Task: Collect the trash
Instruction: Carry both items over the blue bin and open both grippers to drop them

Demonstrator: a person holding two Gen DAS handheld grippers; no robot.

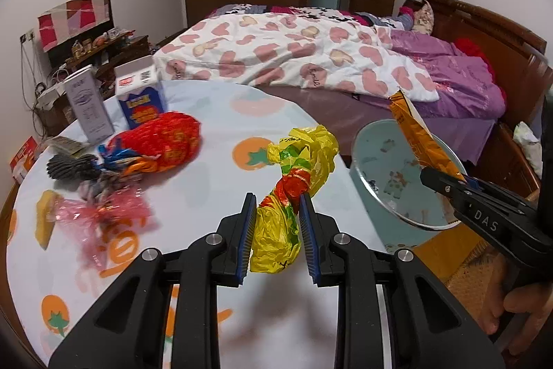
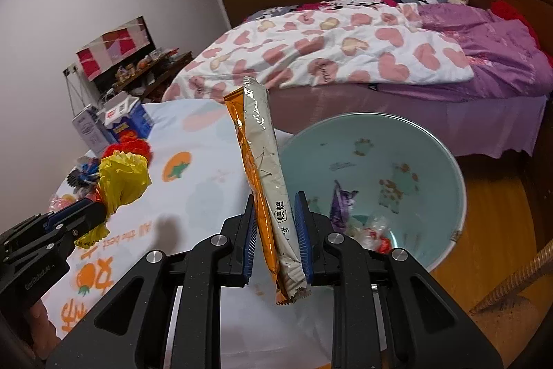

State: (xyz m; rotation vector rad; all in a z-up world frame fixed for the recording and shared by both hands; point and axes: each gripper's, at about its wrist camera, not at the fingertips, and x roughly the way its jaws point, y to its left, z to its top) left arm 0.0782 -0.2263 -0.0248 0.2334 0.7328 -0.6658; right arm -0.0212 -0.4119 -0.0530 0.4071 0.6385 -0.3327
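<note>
Trash held in both tools above a round table covered with a pale cloth printed with orange fruit. The left tool is clamped on a crumpled yellow plastic bag with red and green print, its blue pads pressing the bag's twisted middle while the bunched upper end stands beyond the fingertips. The right tool is clamped on a long orange and silver snack wrapper, which stands nearly upright between the pads with its crimped lower end hanging below them. Just right of the table's edge sits a pale blue basin, lower than the tabletop, holding a purple wrapper and some clear and red scraps; in the left wrist view the right tool holds the snack wrapper over the basin's near rim. On the far left of the table lie a red mesh bag, a pink cellophane wrapper, and other mixed wrappers, with a blue carton and a grey box standing behind them. Beyond the table, a bed with a heart-patterned quilt fills the far side of the room.
</note>
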